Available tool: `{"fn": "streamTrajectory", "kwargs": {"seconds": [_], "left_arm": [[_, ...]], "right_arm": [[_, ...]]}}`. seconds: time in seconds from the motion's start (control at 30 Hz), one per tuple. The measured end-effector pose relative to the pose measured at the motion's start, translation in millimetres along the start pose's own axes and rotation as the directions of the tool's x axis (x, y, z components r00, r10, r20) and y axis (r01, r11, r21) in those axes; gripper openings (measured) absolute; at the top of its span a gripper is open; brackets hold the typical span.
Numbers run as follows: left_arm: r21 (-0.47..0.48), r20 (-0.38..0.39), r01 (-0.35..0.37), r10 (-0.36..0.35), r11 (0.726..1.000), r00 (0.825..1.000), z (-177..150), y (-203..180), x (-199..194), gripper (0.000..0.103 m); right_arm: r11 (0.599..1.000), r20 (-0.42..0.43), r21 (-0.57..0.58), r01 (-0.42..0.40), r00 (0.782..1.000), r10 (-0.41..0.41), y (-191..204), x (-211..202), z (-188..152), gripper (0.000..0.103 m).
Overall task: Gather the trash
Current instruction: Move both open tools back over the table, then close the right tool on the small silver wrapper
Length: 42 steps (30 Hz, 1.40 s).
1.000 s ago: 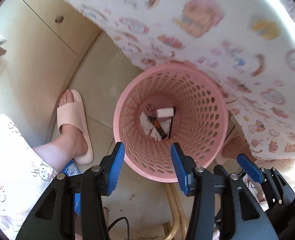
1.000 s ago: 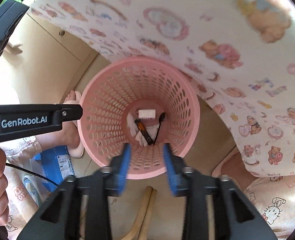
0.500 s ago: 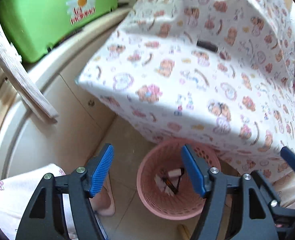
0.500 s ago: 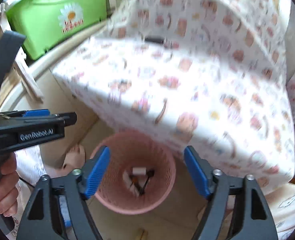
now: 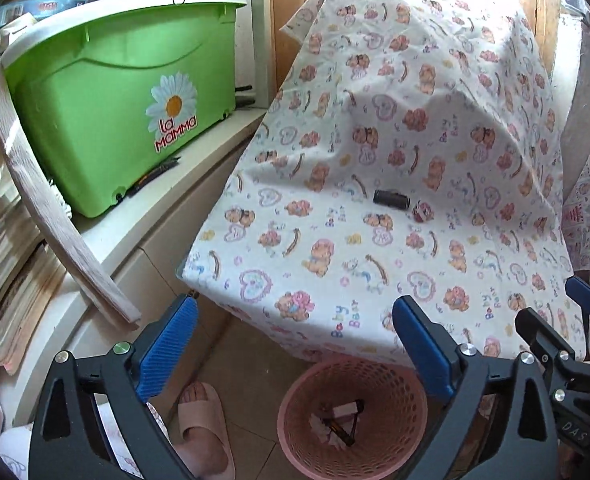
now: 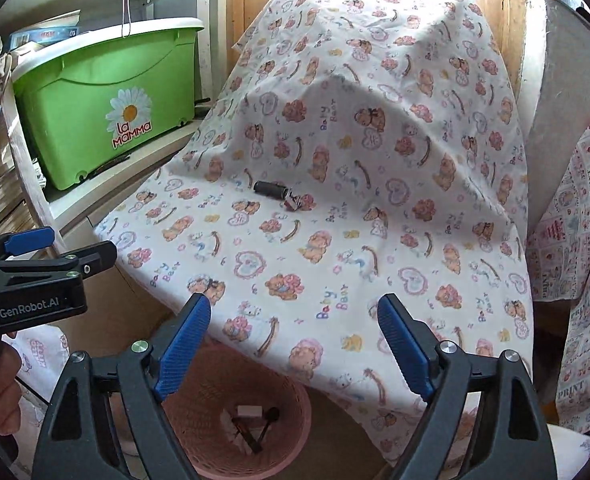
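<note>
A pink perforated basket (image 5: 399,396) (image 6: 295,408) stands on the floor below the table edge, with several bits of trash inside. A small dark cylinder (image 5: 391,199) (image 6: 271,189) and a small crumpled wrapper (image 5: 419,212) (image 6: 295,203) lie on the bear-print tablecloth (image 5: 375,140) (image 6: 335,140). My left gripper (image 5: 295,344) is open and empty, above the basket at the table's near edge. My right gripper (image 6: 295,344) is open and empty, beside it, also above the basket. The left gripper shows at the left edge of the right wrist view (image 6: 35,264).
A green storage box (image 5: 115,92) (image 6: 103,92) sits on a white cabinet (image 5: 143,248) at the left. A wooden board (image 5: 51,216) leans against it. A foot in a pink slipper (image 5: 203,420) stands next to the basket.
Both grippers have risen from just over the basket to table height and have opened wider. The tabletop with the cylinder and wrapper has come into view.
</note>
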<state>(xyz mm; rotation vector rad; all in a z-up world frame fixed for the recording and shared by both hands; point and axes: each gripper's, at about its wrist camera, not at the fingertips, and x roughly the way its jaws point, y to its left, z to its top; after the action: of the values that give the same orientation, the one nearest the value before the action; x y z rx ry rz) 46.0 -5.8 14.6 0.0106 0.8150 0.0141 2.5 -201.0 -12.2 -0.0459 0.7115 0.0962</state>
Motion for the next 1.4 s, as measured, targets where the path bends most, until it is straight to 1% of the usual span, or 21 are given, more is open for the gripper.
{"fn": "streamTrajectory", "kwargs": {"seconds": [0.07,0.17,0.27,0.33,0.47,0.53,0.57,0.63,0.7,0.73,0.8,0.83,0.9,0.93,0.97,1.03,1.07,1.13,1.23,1.3,1.4], "left_arm": [[0.005,0.022,0.009,-0.01,1.0,1.0,18.1,2.4,-4.2,0.099],[0.008,0.076,-0.002,0.001,1.0,0.997,49.8,4.9,-10.2,0.101],[-0.005,0.143,-0.011,0.011,1.0,0.99,80.3,7.2,-14.1,0.101],[-0.027,0.179,-0.004,0.009,1.0,0.984,97.4,8.8,-13.0,0.101],[-0.064,0.247,0.002,0.014,0.998,0.969,120.5,10.8,-5.4,0.101],[-0.058,0.276,0.016,0.0,0.998,0.961,126.6,10.6,1.6,0.101],[-0.048,0.279,0.014,0.0,0.999,0.96,128.3,10.0,5.9,0.101],[-0.024,0.279,-0.003,0.009,1.0,0.96,128.2,7.9,17.7,0.101],[-0.017,0.264,-0.015,0.019,1.0,0.964,125.2,8.0,32.2,0.101],[-0.017,0.241,-0.021,0.024,1.0,0.97,123.3,8.8,41.4,0.101],[-0.024,0.172,-0.014,0.018,1.0,0.985,121.7,11.3,59.2,0.099],[-0.031,0.144,-0.01,0.015,0.999,0.989,122.5,12.6,66.0,0.098],[-0.041,0.117,-0.023,0.028,0.999,0.993,125.3,14.1,75.3,0.096],[-0.04,0.117,-0.036,0.041,0.999,0.992,126.5,14.1,79.1,0.095],[-0.037,0.123,-0.052,0.056,0.998,0.991,127.6,14.0,81.4,0.094],[-0.036,0.127,-0.094,0.097,0.995,0.987,129.6,15.0,86.9,0.093],[-0.038,0.123,-0.097,0.101,0.995,0.987,130.2,15.5,88.8,0.093],[-0.049,0.111,-0.09,0.095,0.995,0.989,132.1,18.2,91.8,0.091],[-0.062,0.111,-0.077,0.084,0.995,0.99,133.7,20.5,90.8,0.091],[-0.068,0.118,-0.08,0.087,0.995,0.989,134.4,21.4,89.1,0.091],[-0.078,0.117,-0.081,0.09,0.994,0.989,135.2,23.2,89.5,0.091]], "right_arm": [[1.0,0.01,0.013,-0.005,1.0,0.005,-8.1,-1.9,15.9,0.087],[0.998,0.023,0.04,-0.046,0.999,0.045,-22.9,-3.5,43.5,0.087],[0.997,0.044,0.036,-0.061,0.997,0.06,-31.2,-3.0,72.0,0.087],[0.996,0.056,0.031,-0.078,0.996,0.076,-35.6,-0.4,90.7,0.087],[0.994,0.07,0.041,-0.101,0.993,0.098,-42.9,8.0,119.7,0.087],[0.992,0.076,0.055,-0.113,0.991,0.109,-47.4,14.2,129.7,0.084],[0.99,0.072,0.062,-0.124,0.99,0.12,-49.4,19.2,134.2,0.083],[0.985,0.055,0.081,-0.149,0.988,0.145,-52.8,31.6,139.8,0.079],[0.98,0.029,0.099,-0.175,0.985,0.173,-55.1,46.8,140.2,0.075],[0.976,0.015,0.111,-0.186,0.983,0.185,-55.7,55.4,139.1,0.073],[0.969,-0.015,0.138,-0.203,0.978,0.207,-57.5,74.7,133.8,0.07],[0.963,-0.041,0.158,-0.22,0.972,0.229,-58.5,86.8,129.9,0.068],[0.941,-0.101,0.214,-0.264,0.952,0.29,-60.9,110.3,121.4,0.064],[0.924,-0.134,0.252,-0.289,0.935,0.329,-63.0,123.0,117.8,0.059],[0.901,-0.16,0.297,-0.316,0.914,0.373,-66.3,135.3,114.4,0.058],[0.858,-0.178,0.38,-0.346,0.883,0.435,-73.4,154.2,108.4,0.052],[0.846,-0.184,0.405,-0.347,0.875,0.447,-75.8,161.8,106.5,0.05],[0.841,-0.193,0.421,-0.339,0.873,0.448,-77.5,172.4,105.3,0.043],[0.844,-0.208,0.425,-0.326,0.873,0.442,-75.7,184.4,104.8,0.037],[0.844,-0.216,0.431,-0.319,0.872,0.44,-74.1,191.7,104.0,0.036],[0.83,-0.228,0.456,-0.322,0.859,0.459,-71.7,202.7,102.5,0.03]]}}
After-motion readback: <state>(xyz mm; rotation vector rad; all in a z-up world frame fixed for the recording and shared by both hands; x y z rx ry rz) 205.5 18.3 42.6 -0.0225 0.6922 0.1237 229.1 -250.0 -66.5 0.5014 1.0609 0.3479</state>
